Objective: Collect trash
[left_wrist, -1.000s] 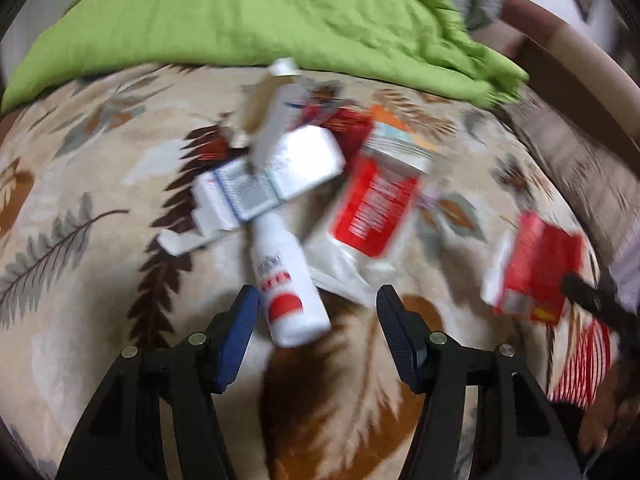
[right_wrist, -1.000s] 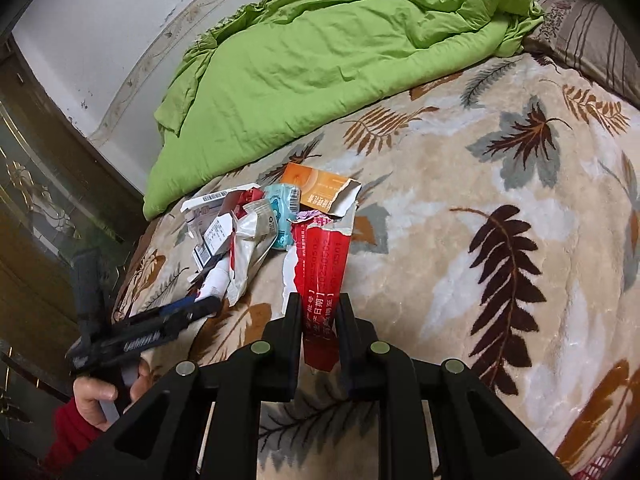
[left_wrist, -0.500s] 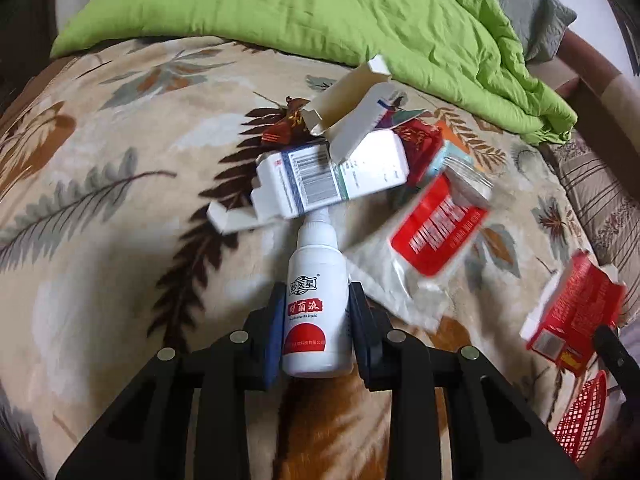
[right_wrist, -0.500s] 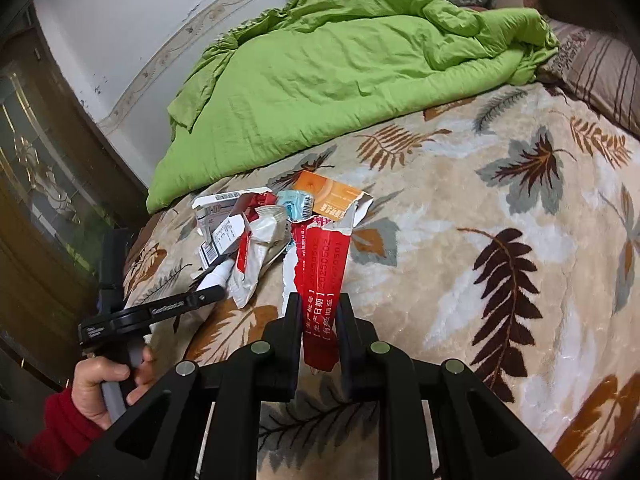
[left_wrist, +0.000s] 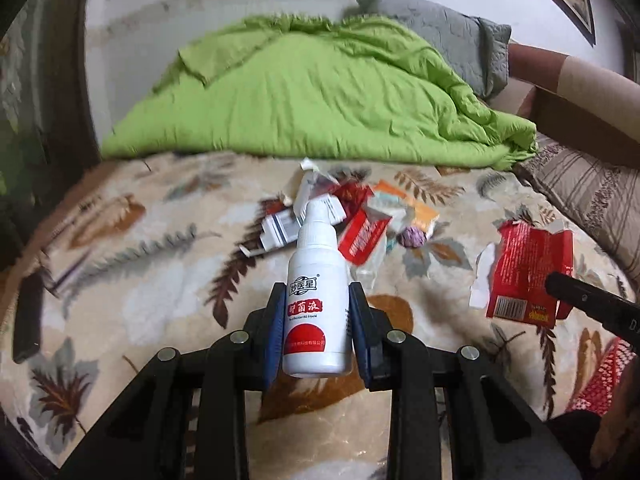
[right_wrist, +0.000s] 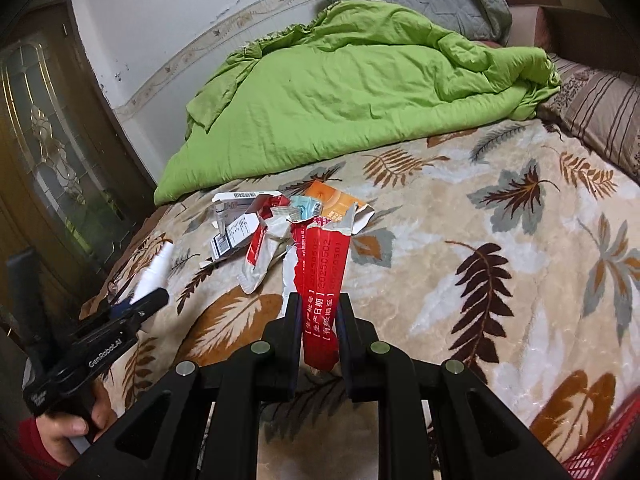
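The white spray bottle (left_wrist: 316, 300) sits clamped between my left gripper (left_wrist: 316, 328) pads, nozzle pointing away from me, lifted clear of the leaf-print blanket (left_wrist: 132, 272). My right gripper (right_wrist: 318, 332) is clenched on a torn red wrapper (right_wrist: 324, 276), which hangs up and forward out of the jaws. The rest of the litter pile (right_wrist: 260, 224) lies ahead on the blanket, near the green duvet (right_wrist: 340, 100).

The step, as I judge it, is carrying both loads to the red basket (right_wrist: 604, 452) at my lower right. To do it well I keep both grips firm, hold the bottle by its wide body so it does not slide, bring each gripper over the basket rim before letting go, and keep the two grippers from crossing.
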A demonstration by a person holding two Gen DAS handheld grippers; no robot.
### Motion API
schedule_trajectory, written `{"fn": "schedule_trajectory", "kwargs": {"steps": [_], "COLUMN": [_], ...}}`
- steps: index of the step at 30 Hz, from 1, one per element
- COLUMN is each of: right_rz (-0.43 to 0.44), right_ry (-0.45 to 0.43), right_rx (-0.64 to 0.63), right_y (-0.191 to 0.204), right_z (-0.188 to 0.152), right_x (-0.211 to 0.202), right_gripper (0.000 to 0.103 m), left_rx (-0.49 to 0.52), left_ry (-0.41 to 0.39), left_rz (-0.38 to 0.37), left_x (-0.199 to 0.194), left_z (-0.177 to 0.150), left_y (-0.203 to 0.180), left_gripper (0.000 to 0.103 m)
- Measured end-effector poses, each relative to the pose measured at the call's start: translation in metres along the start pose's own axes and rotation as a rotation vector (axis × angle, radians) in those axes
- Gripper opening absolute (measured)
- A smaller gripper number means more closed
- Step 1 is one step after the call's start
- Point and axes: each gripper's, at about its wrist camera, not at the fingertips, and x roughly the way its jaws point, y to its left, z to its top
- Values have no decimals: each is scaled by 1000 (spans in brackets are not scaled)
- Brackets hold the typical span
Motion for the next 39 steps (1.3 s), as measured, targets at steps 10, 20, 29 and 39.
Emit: {"fn": "schedule_trajectory", "kwargs": {"steps": [10, 20, 29, 39], "right_rz": [4, 2, 3, 4], "right_ry": [-8, 3, 5, 4], "right_rx": [20, 13, 13, 15], "right_y": [-5, -3, -3, -3], "right_z": [-1, -1, -1, -1], "right_x": [-3, 0, 1, 1], "right_gripper": [17, 17, 18, 18], "left_rx": [45, 10, 5, 11], "left_ry": [-20, 1, 9, 12], "left_rz": [20, 28, 29, 35], "left_x": [-3, 4, 6, 6], "left_z": [-6, -8, -8, -9], "left_y": [-11, -2, 0, -1], "left_gripper": [29, 29, 29, 29]}}
